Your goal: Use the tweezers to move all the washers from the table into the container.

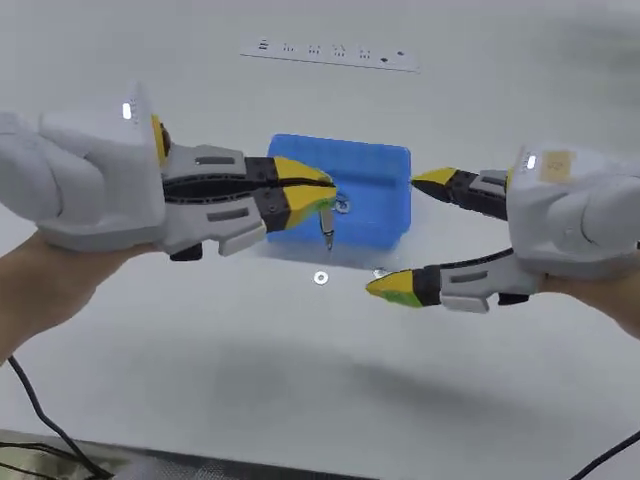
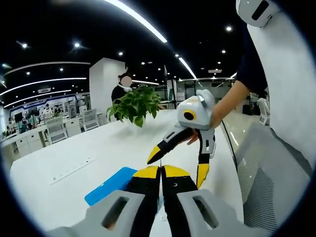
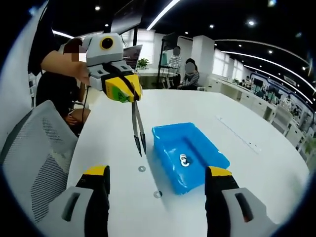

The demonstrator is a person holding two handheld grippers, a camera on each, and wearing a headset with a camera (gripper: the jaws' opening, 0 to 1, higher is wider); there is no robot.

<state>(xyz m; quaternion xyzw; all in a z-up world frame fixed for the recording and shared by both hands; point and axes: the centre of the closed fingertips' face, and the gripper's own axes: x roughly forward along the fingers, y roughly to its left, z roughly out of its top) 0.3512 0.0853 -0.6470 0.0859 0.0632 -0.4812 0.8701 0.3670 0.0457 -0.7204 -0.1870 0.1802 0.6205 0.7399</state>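
Blue container [image 3: 200, 145], washers [image 3: 185, 159] inside; two more lie on the tabletop [image 1: 300, 400] just beside it. Left tool [image 1: 325, 190] clamped on tweezers [image 3: 138, 128], tips down near one washer, probably for pickup. Right tool [image 1: 398, 232] apart, empty.
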